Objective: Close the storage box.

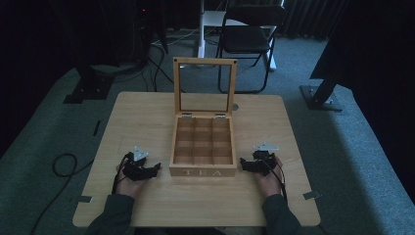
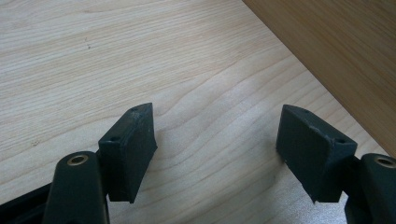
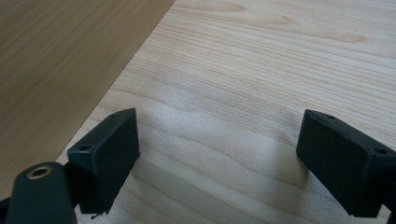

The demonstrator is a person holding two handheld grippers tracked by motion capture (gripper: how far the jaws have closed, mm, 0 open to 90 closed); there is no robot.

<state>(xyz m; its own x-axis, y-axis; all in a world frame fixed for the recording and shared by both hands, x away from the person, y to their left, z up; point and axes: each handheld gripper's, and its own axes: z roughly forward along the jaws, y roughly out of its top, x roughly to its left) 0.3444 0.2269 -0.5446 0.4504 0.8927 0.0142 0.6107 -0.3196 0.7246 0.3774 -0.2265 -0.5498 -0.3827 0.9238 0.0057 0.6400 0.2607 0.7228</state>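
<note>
High view, wooden box lettered "TEA", lid up, 9 compartments

i see both forearms coming in from the near edge, dark sleeves down to the wrists. my left hand carries the left gripper low and level, pointing right, its jaws spread wide with nothing between them. my right hand carries the right gripper the same way, pointing left, its jaws also wide apart and bare.
</note>
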